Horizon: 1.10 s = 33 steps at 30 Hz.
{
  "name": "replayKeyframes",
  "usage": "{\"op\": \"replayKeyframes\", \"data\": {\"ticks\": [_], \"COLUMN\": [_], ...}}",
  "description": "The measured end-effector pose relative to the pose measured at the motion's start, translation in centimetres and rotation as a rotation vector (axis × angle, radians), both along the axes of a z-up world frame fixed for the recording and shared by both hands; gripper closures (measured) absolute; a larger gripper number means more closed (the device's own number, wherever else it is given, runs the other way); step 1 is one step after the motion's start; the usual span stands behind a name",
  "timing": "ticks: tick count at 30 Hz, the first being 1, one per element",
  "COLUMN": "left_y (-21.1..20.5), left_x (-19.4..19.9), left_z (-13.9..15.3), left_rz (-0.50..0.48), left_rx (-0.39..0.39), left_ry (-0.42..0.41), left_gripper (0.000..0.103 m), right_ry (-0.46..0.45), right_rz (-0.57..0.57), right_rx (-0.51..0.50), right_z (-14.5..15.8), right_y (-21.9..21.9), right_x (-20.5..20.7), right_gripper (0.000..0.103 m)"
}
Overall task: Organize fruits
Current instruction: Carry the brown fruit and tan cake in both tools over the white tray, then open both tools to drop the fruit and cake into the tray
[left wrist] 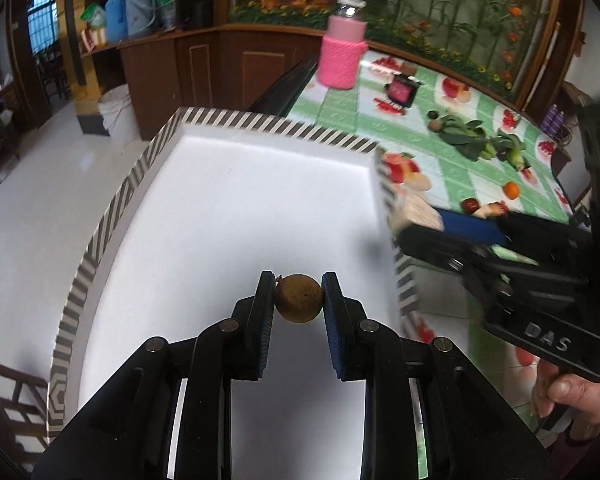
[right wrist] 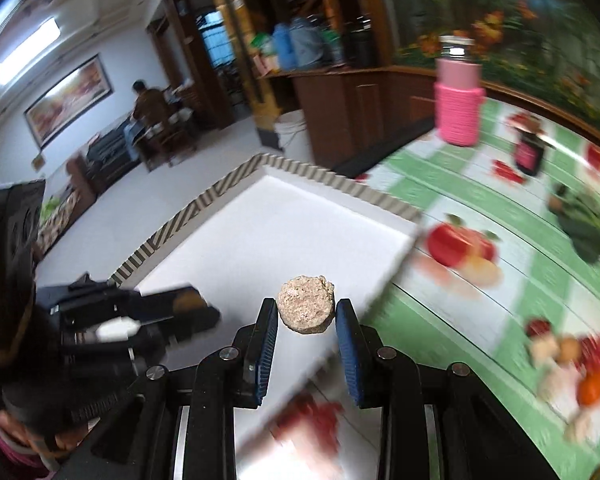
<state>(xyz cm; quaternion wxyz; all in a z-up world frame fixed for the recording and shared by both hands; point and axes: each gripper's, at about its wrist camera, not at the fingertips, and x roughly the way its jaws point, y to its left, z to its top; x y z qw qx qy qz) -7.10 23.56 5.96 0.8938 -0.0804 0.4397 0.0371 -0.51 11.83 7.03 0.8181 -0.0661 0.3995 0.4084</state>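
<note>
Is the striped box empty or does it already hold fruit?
Empty as far as visible: the striped box shows only bare white floor; its near end is hidden.

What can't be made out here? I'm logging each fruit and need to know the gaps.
- Right wrist view: small fruits on the tablecloth are motion-blurred; kinds unclear.
- Left wrist view: far items near the greens are too small.
- Both views: tray near edge hidden by the grippers.

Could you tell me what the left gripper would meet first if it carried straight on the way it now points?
Most likely the white floor of the striped-edged tray. The left gripper, shut on a small brown round fruit, points down over it with nothing between, though the depth is hard to judge.
</note>
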Motion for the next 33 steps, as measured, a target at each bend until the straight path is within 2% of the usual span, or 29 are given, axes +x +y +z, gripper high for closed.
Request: {"op": "replayKeyframes", "data": {"ticks": [4, 12, 17, 20, 24, 30, 33], "left_y": [1.2, 2.6, 1.6, 1.3, 1.9, 1.3, 0.6], "left_x": [0.2, 0.4, 0.6, 0.8, 0.8, 0.0, -0.4], "left_z": [-0.9, -2.1, -2.3, -2.4, -2.7, -1.8, -1.2], "left_rz": [0.024, 0.036, 0.017, 0.016, 0.022, 0.044, 0.036], "left_rx": [-0.004, 0.001, 0.014, 0.017, -0.043, 0.03, 0.04], "left_ry": [0.025, 0.06, 0.082, 0.088, 0.095, 0.039, 0.007], "left_gripper": [0.08, 0.08, 0.08, 0.08, 0.08, 0.08, 0.06], "right_ry": [0.038, 0.071, 0.053, 0.081, 0.055, 0.063, 0.051], "right_rz": [0.019, 0.017, -0.004, -0.011, -0.012, -0.06, -0.093], "right_rx": [-0.056, -0.108, -0.098, -0.079, -0.082, 0.028, 0.058], "right_z": [-2.0, -3.2, -3.2, -3.7, -3.0, -1.2, -0.6], "right_y": [2.5, 0.3, 0.3, 0.6, 0.5, -3.2, -5.3], "right_x": [1.7, -0.8, -1.0, -0.3, -1.2, -2.0, -2.6], "right_gripper": [0.074, 0.074, 0.074, 0.074, 0.074, 0.074, 0.074]}}
